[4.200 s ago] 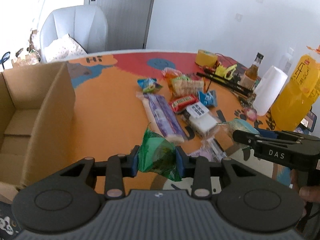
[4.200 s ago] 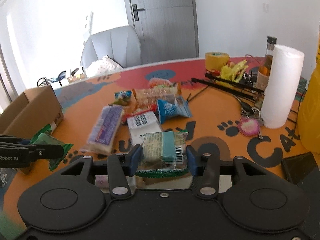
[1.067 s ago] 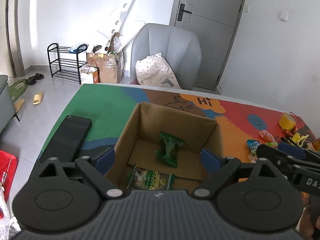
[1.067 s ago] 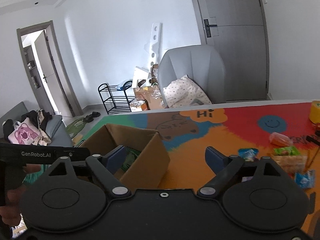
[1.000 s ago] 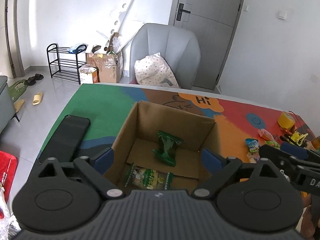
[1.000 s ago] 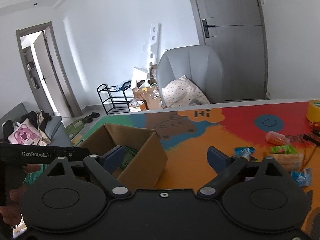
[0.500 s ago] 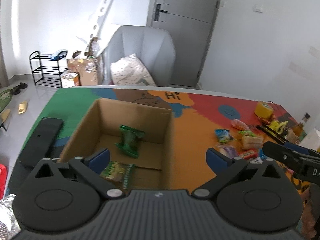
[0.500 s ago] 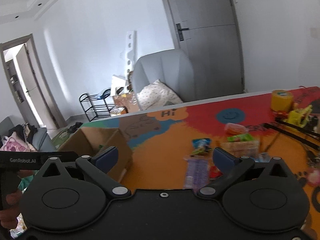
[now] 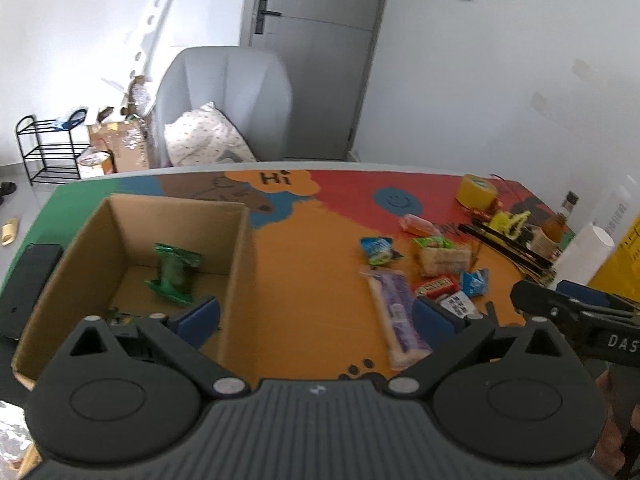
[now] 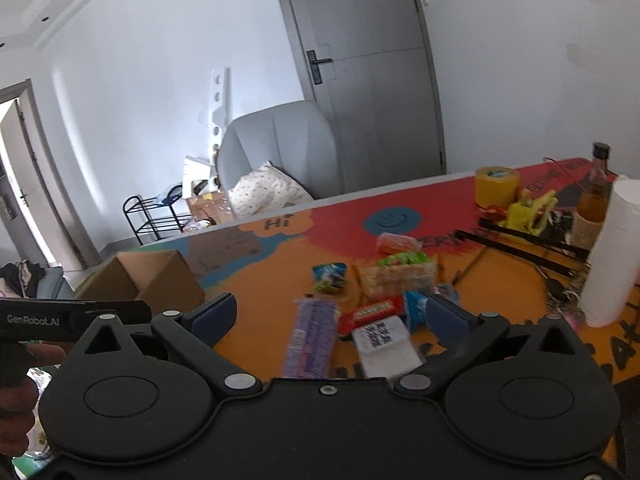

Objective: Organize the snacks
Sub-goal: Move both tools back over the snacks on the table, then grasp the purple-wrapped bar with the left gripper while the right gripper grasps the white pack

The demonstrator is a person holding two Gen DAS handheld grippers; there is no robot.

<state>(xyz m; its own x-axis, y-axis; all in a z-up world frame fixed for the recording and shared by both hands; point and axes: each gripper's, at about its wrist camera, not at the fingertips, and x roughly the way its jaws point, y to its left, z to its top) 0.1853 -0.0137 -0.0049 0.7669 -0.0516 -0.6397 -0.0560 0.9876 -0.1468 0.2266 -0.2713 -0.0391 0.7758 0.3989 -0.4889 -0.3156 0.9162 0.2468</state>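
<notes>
An open cardboard box [image 9: 236, 248] stands on the table at the left and holds a green snack packet [image 9: 174, 274]; a second packet shows partly behind my left finger. My left gripper [image 9: 316, 314] is open and empty over the box's right wall. Several snacks lie in a pile to the right: a long purple pack [image 9: 394, 308], a red bar [image 9: 436, 285], blue packets [image 9: 378, 249] and a cracker pack [image 9: 442, 258]. My right gripper [image 10: 328, 314] is open and empty, above the purple pack [image 10: 310, 336] and a white packet [image 10: 382, 338]. The box [image 10: 156, 276] shows at its left.
A yellow tape roll [image 9: 478, 196], black sticks, a brown bottle [image 10: 594, 200] and a white paper roll [image 10: 610, 256] stand at the table's right. A black phone [image 9: 24, 280] lies left of the box. A grey chair [image 9: 228, 100] stands behind the table.
Both grippers have let their packets go into the box and swung right, from over the box toward the snack pile. Both stay open.
</notes>
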